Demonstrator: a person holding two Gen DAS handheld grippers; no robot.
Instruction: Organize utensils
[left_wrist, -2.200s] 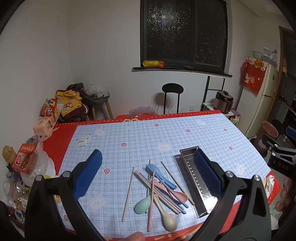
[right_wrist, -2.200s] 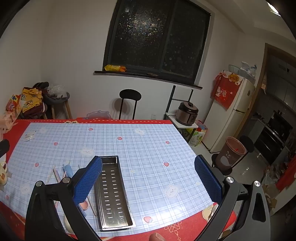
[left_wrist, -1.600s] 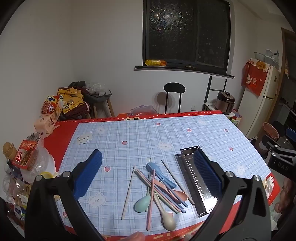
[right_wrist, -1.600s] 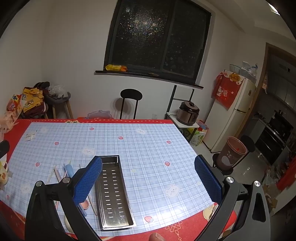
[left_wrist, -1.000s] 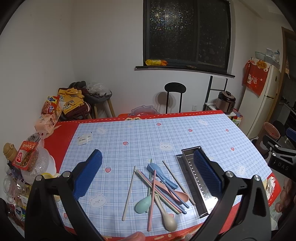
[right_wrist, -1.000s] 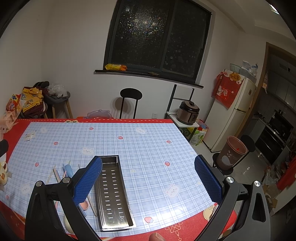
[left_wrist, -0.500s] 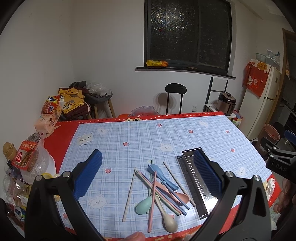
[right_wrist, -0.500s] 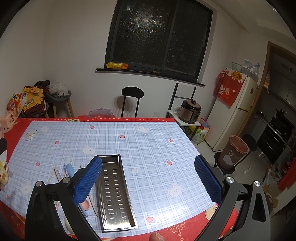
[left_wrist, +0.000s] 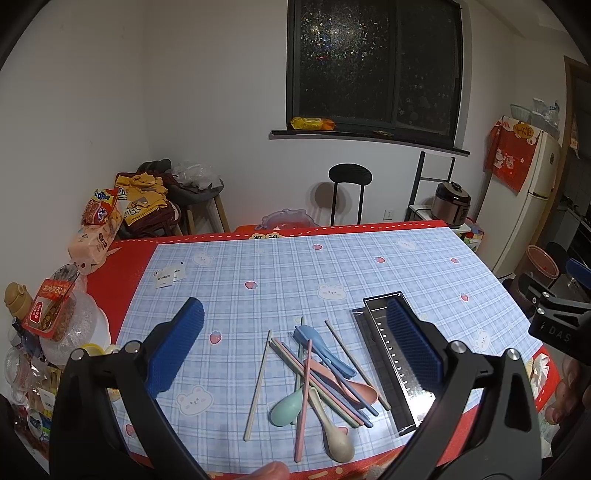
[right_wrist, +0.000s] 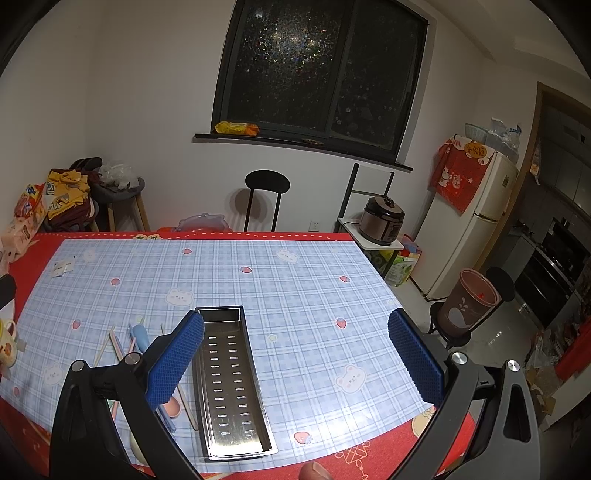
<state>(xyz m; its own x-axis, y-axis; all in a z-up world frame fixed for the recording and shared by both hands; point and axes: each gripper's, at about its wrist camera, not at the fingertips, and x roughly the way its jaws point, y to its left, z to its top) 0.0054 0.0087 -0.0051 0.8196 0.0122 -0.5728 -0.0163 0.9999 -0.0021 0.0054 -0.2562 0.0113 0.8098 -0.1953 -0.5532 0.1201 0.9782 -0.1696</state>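
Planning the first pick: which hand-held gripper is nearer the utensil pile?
Left. The left hand-held gripper frames the utensil pile; the right hand-held gripper sits beside it, over the metal tray.

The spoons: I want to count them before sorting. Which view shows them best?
The left wrist view: the spoons lie in full sight among chopsticks, beside the tray. In the right wrist view the right gripper's left finger hides most of them.
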